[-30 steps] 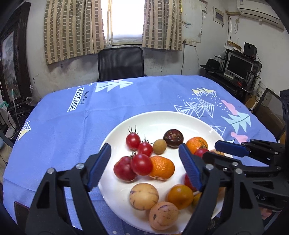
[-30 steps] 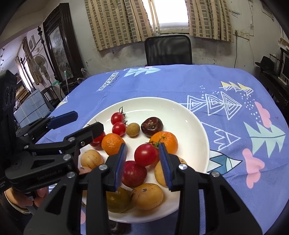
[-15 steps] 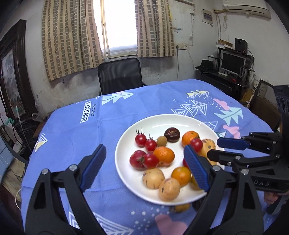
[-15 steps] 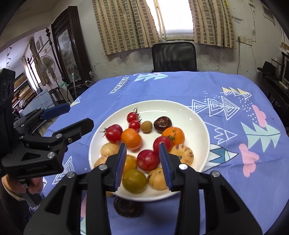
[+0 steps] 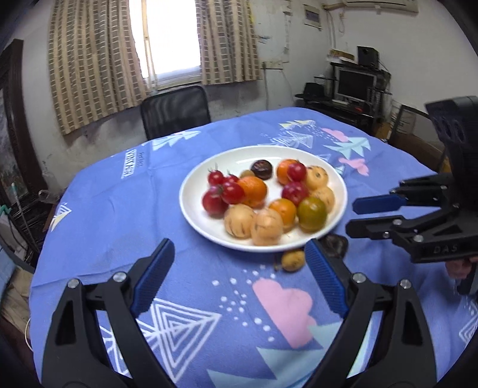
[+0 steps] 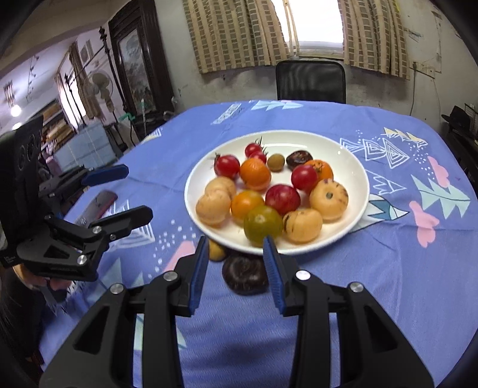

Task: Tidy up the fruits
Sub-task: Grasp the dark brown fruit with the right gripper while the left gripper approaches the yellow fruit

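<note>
Fruits fill a white plate (image 6: 355, 167) that sits on the desk under a blue patterned tablecloth (image 6: 403, 268), ahead of both hand-held grippers. On the plate are red tomatoes (image 6: 227, 166), orange fruits (image 6: 254, 174), pale yellow speckled fruits (image 6: 328, 195), a green-orange fruit (image 6: 263, 223), a small brown round fruit (image 6: 275, 162) and a dark purple fruit (image 6: 299, 159) toward the far side. Two pieces lie off the plate on the cloth, just beside its near rim: a dark purple fruit (image 6: 245, 274) and a small yellow fruit (image 6: 215, 250) touching or nearly touching it. The right hand-held gripper (image 6: 237, 268) hovers with its blue-padded fingers apart, and the dark purple fruit lies just beyond and between the tips, untouched as far as the blurred view lets me judge. The small yellow fruit sits just past its left fingertip. The left hand-held gripper (image 5: 239, 277) has its fingers spread wide with nothing between them, above bare cloth nearer than the plate; the small yellow fruit (image 5: 293, 260) lies close to its right fingertip. Each gripper shows at the edge of the other's view, the right one (image 5: 363, 215) to the right of the left, and a hand (image 5: 460, 267) grips its handle. Beyond the desk stands a black chair (image 6: 310, 80) under a curtained window (image 6: 310, 24).
</note>
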{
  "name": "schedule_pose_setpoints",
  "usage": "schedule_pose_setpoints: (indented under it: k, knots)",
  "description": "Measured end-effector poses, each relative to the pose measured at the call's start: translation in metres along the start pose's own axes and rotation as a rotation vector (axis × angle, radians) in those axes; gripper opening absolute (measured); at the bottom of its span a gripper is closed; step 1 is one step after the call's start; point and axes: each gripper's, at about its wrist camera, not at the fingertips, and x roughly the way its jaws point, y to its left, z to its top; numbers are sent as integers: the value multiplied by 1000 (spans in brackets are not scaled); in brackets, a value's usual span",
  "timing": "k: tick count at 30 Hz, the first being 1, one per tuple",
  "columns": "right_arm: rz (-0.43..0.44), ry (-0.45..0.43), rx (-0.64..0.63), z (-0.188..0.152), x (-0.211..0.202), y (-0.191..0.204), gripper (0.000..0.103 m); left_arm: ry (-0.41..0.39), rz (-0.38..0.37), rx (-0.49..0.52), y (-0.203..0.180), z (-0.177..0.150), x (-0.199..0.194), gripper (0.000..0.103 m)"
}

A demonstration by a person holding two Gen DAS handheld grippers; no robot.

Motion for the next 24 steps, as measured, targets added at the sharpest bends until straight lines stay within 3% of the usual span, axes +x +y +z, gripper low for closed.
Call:
schedule_pose_setpoints:
  k: [10, 16, 24]
  knots:
    - [3, 71, -57, -12, 16, 3, 38, 3, -40, 4, -5, -9, 0, 91]
    - [-50, 97, -87, -16, 26, 6, 50, 28, -33, 20, -10, -10, 3, 91]
    - [-63, 113, -98, -17, 34, 7, 52, 34, -30, 8, -10, -10, 4, 91]
